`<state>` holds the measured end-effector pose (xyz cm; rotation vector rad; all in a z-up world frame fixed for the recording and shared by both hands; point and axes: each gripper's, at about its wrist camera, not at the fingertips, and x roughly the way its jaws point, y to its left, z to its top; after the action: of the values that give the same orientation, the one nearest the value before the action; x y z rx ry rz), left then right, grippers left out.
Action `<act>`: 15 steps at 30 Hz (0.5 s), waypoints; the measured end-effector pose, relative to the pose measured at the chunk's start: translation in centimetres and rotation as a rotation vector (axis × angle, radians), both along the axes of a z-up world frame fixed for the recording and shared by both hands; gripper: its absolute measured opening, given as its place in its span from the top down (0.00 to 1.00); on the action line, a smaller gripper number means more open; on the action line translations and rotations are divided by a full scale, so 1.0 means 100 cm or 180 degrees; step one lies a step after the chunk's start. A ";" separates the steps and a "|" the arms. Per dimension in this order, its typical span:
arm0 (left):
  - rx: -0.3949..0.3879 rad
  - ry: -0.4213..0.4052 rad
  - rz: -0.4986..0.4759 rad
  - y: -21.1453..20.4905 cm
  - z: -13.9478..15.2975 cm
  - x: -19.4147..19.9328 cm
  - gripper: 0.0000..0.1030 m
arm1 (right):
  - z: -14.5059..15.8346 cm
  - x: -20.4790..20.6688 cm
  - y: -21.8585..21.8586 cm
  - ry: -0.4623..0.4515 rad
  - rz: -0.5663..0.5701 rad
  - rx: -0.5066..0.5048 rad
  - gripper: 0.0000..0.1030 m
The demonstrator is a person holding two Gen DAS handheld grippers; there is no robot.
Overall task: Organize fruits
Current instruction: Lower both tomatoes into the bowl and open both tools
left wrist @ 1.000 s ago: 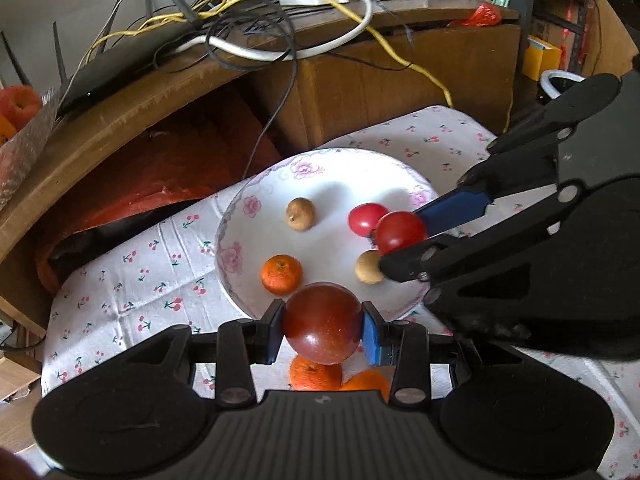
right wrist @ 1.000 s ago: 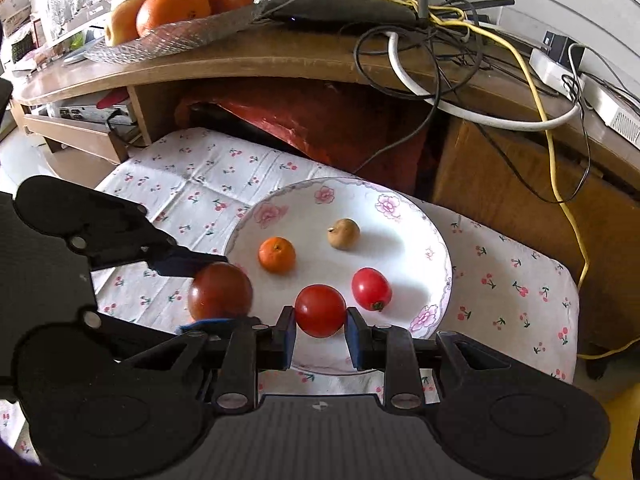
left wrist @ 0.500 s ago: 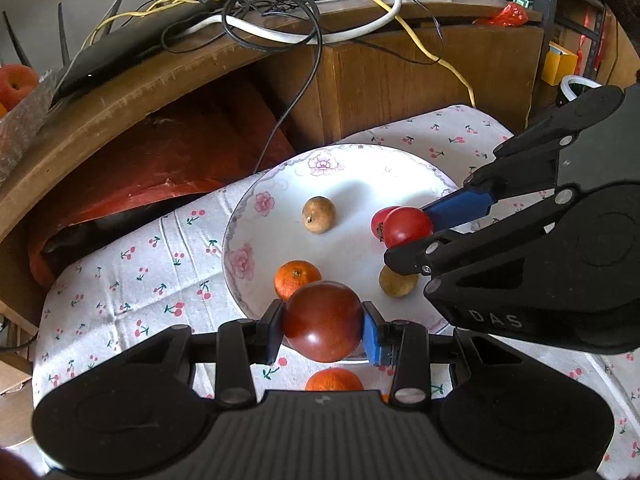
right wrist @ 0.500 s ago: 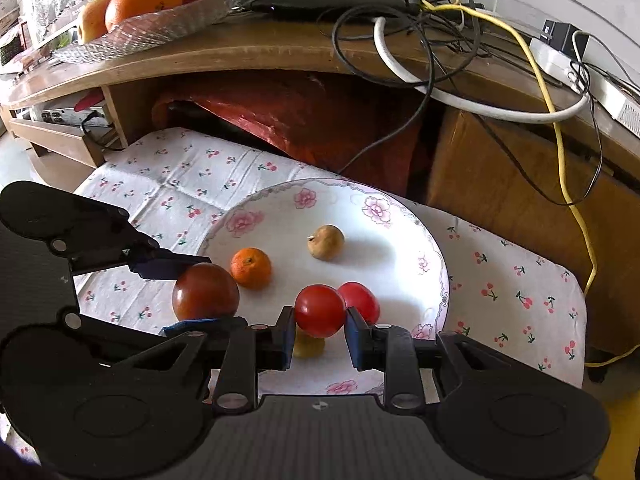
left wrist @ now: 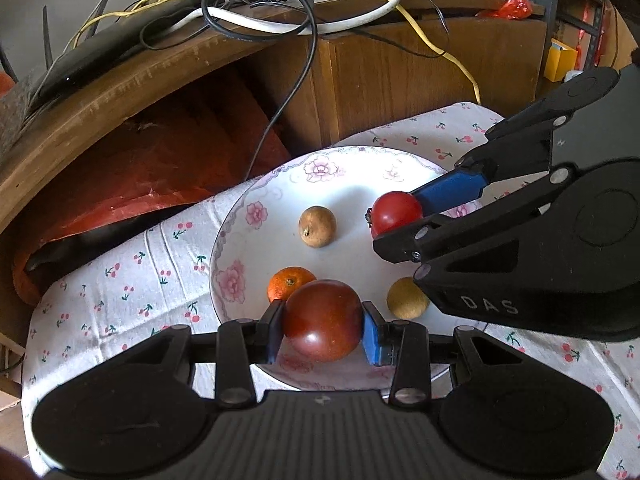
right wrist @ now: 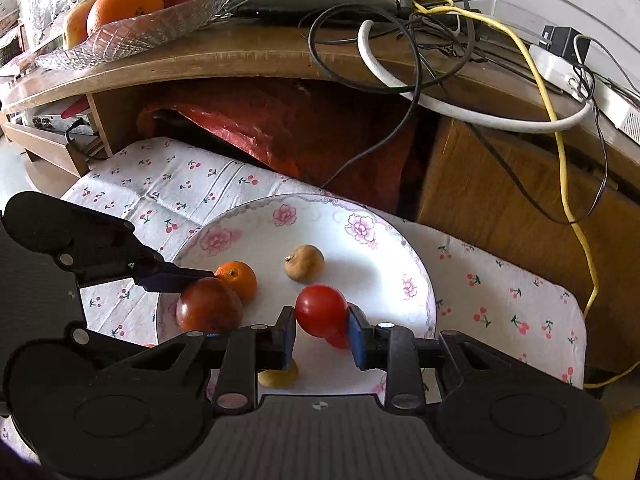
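My left gripper [left wrist: 322, 327] is shut on a dark red tomato [left wrist: 322, 320], held just above the near rim of a white flowered plate [left wrist: 240, 248]. My right gripper [right wrist: 321, 314] is shut on a bright red tomato [right wrist: 321, 309] over the plate's right side. On the plate lie a small orange [left wrist: 289, 281], a brown round fruit [left wrist: 317, 226] and a yellowish fruit [left wrist: 406, 298]. In the right wrist view a second red tomato [right wrist: 340, 342] lies mostly hidden under the held one. Each view shows the other gripper beside it with its tomato.
The plate sits on a cherry-print cloth [right wrist: 168, 184]. Behind it are a red plastic bag [right wrist: 304, 136] and a wooden cabinet [left wrist: 420, 72] draped with cables [right wrist: 400, 52]. A glass dish of oranges and an apple [right wrist: 132, 20] stands on the shelf at upper left.
Both grippers have moved forward over the plate, each still holding its tomato. The oranges on the cloth below the left gripper have dropped out of view.
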<state>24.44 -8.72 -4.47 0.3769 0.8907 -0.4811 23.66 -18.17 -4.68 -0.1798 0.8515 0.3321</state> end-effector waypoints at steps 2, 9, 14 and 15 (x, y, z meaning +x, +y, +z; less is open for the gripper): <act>0.0004 -0.0009 -0.0002 0.000 0.000 0.001 0.54 | 0.000 0.001 0.002 -0.0026 0.0021 -0.0028 0.73; 0.0043 -0.0037 -0.0028 -0.001 -0.002 0.001 0.53 | 0.001 0.000 0.007 -0.0074 0.0085 -0.0035 0.66; 0.0010 -0.0017 0.0000 0.001 -0.001 0.003 0.52 | 0.001 0.002 0.005 -0.0068 0.0053 -0.0002 0.66; 0.0005 -0.0016 -0.0003 0.001 -0.001 0.003 0.52 | 0.001 0.001 0.005 -0.0071 0.0055 0.0000 0.66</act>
<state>24.76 -8.59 -4.57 0.3798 0.8861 -0.4802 23.81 -17.64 -4.55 -0.1907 0.8283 0.3458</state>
